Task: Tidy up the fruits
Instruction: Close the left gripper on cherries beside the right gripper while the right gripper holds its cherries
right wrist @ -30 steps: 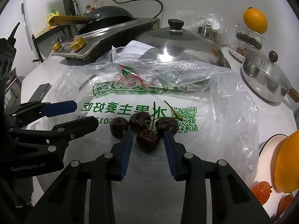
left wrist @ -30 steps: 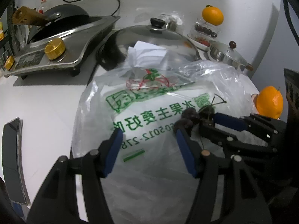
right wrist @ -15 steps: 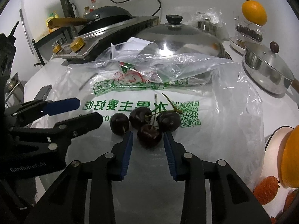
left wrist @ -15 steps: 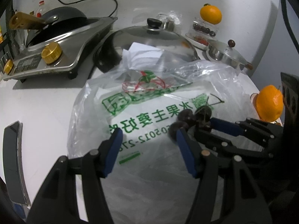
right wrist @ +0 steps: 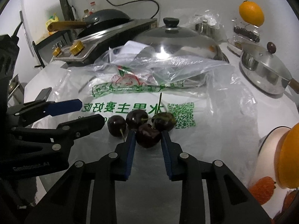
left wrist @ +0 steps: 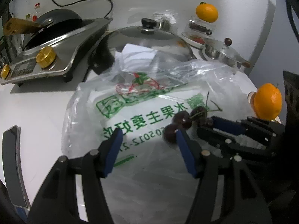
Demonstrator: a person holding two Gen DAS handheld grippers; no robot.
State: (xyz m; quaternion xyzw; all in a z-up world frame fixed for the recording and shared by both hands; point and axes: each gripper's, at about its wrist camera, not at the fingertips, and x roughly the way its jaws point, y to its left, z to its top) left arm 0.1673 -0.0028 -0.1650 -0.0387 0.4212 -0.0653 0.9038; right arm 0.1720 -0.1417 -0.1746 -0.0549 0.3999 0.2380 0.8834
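**White counter and its load**

Ahead of my right tool I see the white counter [right wrist: 271,115]. The plastic bag [right wrist: 214,130] lies just ahead, the domed lid [right wrist: 179,41] and stove [right wrist: 104,39] beyond, the steel pot [right wrist: 265,76] ahead-right.

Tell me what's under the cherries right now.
The four cherries lie on a printed plastic bag spread over the white table. Whatever lies beneath the bag there is hidden.

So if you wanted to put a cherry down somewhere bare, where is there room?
Bare counter shows between the stove, the phone and the plastic bag. The bag's near part is also free. It is crowded around the cherries, where both grippers meet, and behind, by the domed lid and small pot.
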